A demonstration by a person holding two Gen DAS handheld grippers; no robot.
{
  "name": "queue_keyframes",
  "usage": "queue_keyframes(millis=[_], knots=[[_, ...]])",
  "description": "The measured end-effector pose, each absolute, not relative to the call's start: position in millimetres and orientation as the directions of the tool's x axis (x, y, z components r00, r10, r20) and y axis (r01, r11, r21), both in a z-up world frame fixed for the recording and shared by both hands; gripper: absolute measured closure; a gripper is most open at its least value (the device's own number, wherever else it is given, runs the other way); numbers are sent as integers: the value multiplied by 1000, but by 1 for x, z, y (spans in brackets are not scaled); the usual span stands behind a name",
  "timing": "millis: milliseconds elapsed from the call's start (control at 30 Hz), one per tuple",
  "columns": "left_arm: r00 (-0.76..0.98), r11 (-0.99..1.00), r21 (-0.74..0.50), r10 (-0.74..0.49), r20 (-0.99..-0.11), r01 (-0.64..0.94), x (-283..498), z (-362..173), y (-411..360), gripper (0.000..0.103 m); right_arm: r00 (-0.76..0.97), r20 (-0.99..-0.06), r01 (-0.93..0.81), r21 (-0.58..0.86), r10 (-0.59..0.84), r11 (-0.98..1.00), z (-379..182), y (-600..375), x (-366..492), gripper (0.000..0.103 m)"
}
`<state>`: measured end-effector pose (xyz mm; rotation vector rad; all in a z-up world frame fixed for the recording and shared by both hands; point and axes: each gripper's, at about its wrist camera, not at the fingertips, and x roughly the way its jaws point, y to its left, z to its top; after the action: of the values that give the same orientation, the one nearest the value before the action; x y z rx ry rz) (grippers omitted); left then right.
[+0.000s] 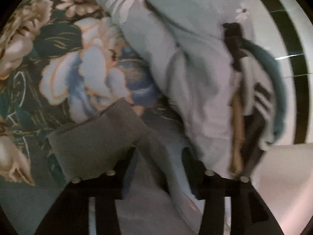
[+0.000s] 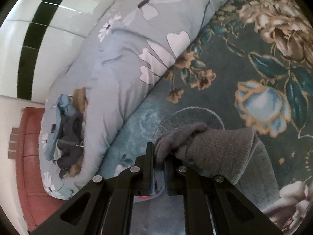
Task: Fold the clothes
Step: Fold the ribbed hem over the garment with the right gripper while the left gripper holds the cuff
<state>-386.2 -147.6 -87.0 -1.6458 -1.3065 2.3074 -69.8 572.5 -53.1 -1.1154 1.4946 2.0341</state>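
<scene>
A grey knitted garment (image 1: pixel 92 141) lies on the dark teal floral bedspread (image 1: pixel 49 62). In the left wrist view my left gripper (image 1: pixel 156 164) is open, its jaws wide apart. A fold of the grey knit runs loosely between them and drapes against the left finger (image 1: pixel 115 168). The pads do not press on it. In the right wrist view my right gripper (image 2: pixel 159 162) is shut on a bunched edge of the same grey garment (image 2: pixel 213 152), which spreads out to the right over the bedspread (image 2: pixel 244 74).
A pale blue quilt with white flowers (image 2: pixel 125 62) (image 1: pixel 176 45) is rolled along the bed's far side. A heap of mixed clothes (image 2: pixel 68 137) (image 1: pixel 252 98) sits on it. Behind are white wall tiles with a dark stripe (image 2: pixel 29 45) and a red padded surface (image 2: pixel 29 156).
</scene>
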Motion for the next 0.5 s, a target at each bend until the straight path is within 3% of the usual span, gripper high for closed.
queue_keyframes(millis=[133, 267, 500], knots=[[-475, -695, -566, 354, -806, 443, -355, -71, -176, 39, -597, -790, -694, 596, -139, -405, -49, 571, -75, 90], [-437, -685, -521, 316, -842, 509, -327, -85, -201, 38, -632, -767, -653, 605, -114, -455, -28, 567, -73, 53], [-414, -610, -567, 390, -823, 553, -309, -118, -199, 38, -692, -718, -602, 636, -83, -483, 9, 556, -33, 46]])
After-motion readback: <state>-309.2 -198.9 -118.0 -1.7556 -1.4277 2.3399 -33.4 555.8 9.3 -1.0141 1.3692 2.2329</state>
